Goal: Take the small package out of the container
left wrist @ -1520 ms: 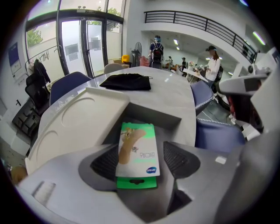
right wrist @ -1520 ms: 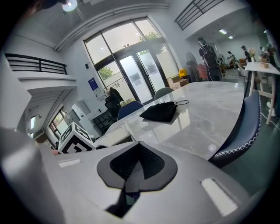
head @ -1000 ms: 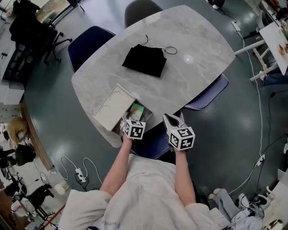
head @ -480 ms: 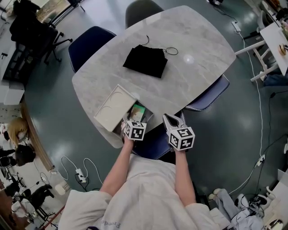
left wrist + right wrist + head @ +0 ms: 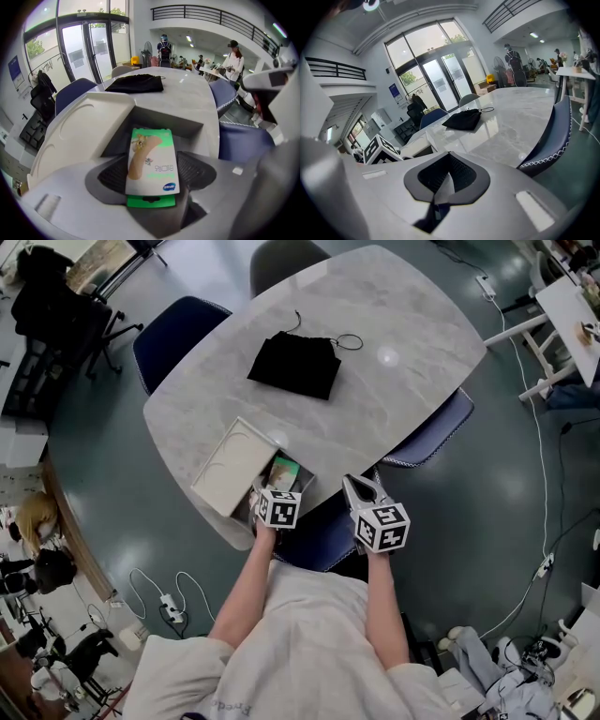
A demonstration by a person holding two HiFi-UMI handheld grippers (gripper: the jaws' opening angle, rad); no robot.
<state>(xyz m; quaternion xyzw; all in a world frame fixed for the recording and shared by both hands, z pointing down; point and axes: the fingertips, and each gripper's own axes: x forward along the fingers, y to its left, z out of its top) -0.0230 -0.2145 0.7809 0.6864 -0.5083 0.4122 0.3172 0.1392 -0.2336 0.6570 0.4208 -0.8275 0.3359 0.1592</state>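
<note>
Barely shifted, the left gripper [image 5: 151, 185] clamps the green bandage packet [image 5: 152, 159] at the open white box [image 5: 231, 466] on the table's [image 5: 394, 381] near edge. The right gripper [image 5: 442, 179] is closed, empty.

The table [image 5: 394, 399] lies bare across its middle and right half, a wide lane between the container [image 5: 302, 486] at the near left edge and the black pouch [image 5: 292, 365] well beyond it. The container's open lid [image 5: 232, 465] lies flat on its left and blocks that side. Its far wall rises just behind the small package [image 5: 152, 161], but the top is open. The left gripper [image 5: 270, 491] fills the near end, its jaws on the package. The right gripper [image 5: 354, 487], jaws together, hangs just beside it over a blue chair [image 5: 323, 532] tucked under the near edge.
</note>
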